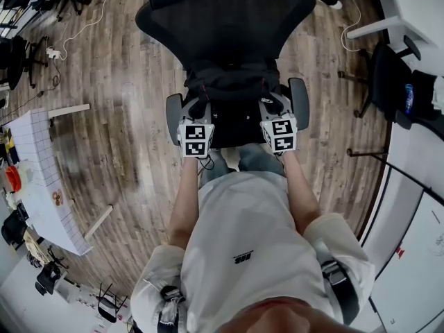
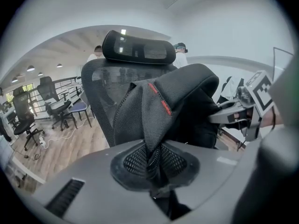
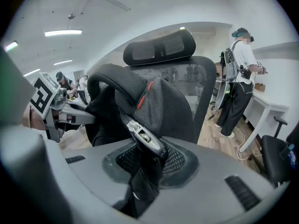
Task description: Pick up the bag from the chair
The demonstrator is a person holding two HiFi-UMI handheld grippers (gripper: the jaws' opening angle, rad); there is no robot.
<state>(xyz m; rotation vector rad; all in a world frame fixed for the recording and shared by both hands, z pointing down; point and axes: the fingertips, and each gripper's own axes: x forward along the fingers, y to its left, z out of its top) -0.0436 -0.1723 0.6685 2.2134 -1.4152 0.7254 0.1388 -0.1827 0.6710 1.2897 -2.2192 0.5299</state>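
A black mesh bag (image 1: 232,89) with red trim sits on the seat of a black office chair (image 1: 229,19). My left gripper (image 1: 197,127) is shut on the bag's left mesh strap (image 2: 152,125). My right gripper (image 1: 276,123) is shut on the bag's right strap by its grey buckle (image 3: 142,136). In the left gripper view the bag (image 2: 173,106) bulges up in front of the chair's backrest (image 2: 100,87) and headrest (image 2: 138,48). The right gripper view has the bag (image 3: 140,101) standing before the chair back (image 3: 198,78). Each gripper view catches the other gripper's marker cube at its edge.
The chair's armrests (image 1: 300,103) flank the bag. Wood floor (image 1: 118,116) surrounds the chair. A white table (image 1: 41,179) with clutter stands at left and white desks (image 1: 416,151) at right. A person (image 3: 238,83) stands by a white desk; other office chairs (image 2: 58,106) stand further back.
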